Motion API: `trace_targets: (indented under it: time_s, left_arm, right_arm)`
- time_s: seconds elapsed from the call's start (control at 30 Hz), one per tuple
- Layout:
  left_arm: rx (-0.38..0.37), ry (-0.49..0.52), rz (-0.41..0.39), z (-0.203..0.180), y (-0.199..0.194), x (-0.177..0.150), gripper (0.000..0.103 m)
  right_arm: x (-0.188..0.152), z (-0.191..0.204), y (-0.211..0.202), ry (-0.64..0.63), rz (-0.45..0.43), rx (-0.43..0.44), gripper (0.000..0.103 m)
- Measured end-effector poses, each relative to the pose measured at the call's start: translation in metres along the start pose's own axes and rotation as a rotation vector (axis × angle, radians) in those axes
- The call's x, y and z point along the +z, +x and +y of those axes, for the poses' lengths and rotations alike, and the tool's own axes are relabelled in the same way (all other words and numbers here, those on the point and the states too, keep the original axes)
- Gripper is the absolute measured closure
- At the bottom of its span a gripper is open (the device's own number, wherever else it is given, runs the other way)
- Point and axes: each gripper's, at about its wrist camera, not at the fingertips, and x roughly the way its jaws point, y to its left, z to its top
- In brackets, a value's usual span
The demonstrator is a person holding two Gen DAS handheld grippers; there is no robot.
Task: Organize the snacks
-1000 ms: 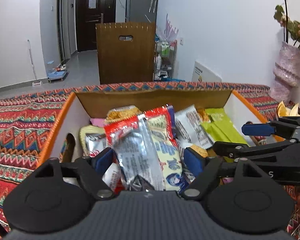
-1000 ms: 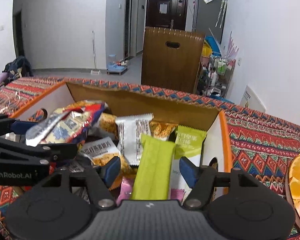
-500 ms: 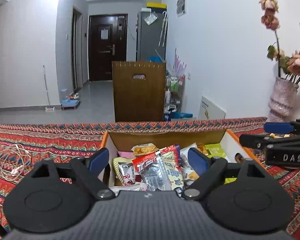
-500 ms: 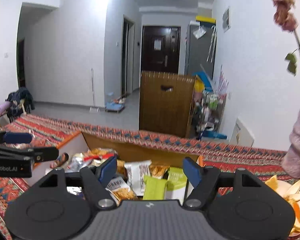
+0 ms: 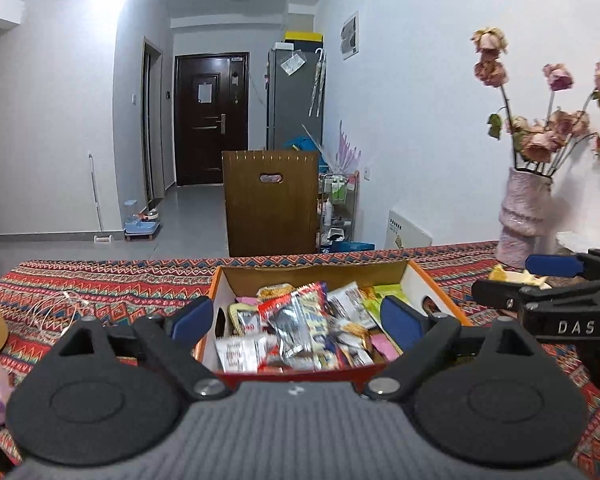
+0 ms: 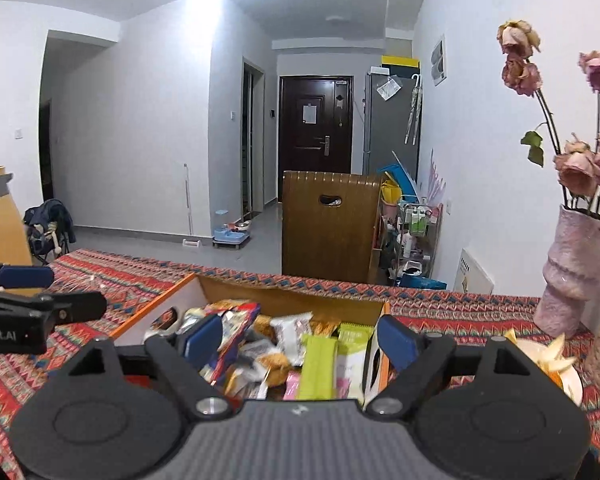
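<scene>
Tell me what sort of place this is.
Most likely a lived-in apartment: a dark entry door down the hall, a refrigerator beside it, and a vase of dried roses on the patterned tablecloth.

Left claw (image 5: pixel 298 318) fingers spread wide, holding nothing, right claw (image 6: pixel 300 338) likewise agape and unladen, side by side

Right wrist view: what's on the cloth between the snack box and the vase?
Only bare patterned tablecloth lies between the snack box and the vase in the right wrist view. A plate of peels sits nearer the camera.
</scene>
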Motion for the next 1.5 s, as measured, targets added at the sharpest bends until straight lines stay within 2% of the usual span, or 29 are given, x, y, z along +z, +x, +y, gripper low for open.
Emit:
trace_targets:
  time_s: [0.13,0.4,0.57,0.8,1.17,1.33,1.5]
  left_arm:
    - [-0.007,-0.003,-0.010,-0.007,-0.036,-0.017,0.009]
    - [-0.015,-0.018,-0.010,-0.016,-0.102,-0.067,0.005]
    - [-0.005,-0.026,0.009,-0.019,-0.134,-0.102,0.005]
    - [0.020,-0.026,-0.006,-0.020,-0.186,-0.144,0.004]
    - [0.022,-0.057,-0.041,-0.024,-0.239,-0.196,0.002]
    - [0.026,-0.094,-0.045,-0.028,-0.268,-0.223,0.000]
    - [0.043,-0.009,-0.065,-0.041,-0.301,-0.246,0.000]
  right_arm:
    - [-0.022,0.012,-0.035,-0.001,-0.026,-0.010,0.009]
    - [-0.068,0.034,-0.099,-0.008,-0.034,-0.007,0.008]
    - [-0.101,0.043,-0.129,0.002,-0.019,-0.008,0.007]
    - [-0.148,0.055,-0.168,0.015,-0.006,-0.008,0.007]
    - [-0.208,0.073,-0.236,0.019,-0.074,-0.013,0.007]
    - [-0.244,0.087,-0.267,0.069,-0.104,-0.029,0.001]
    - [-0.269,0.092,-0.293,0.098,-0.082,-0.014,0.001]
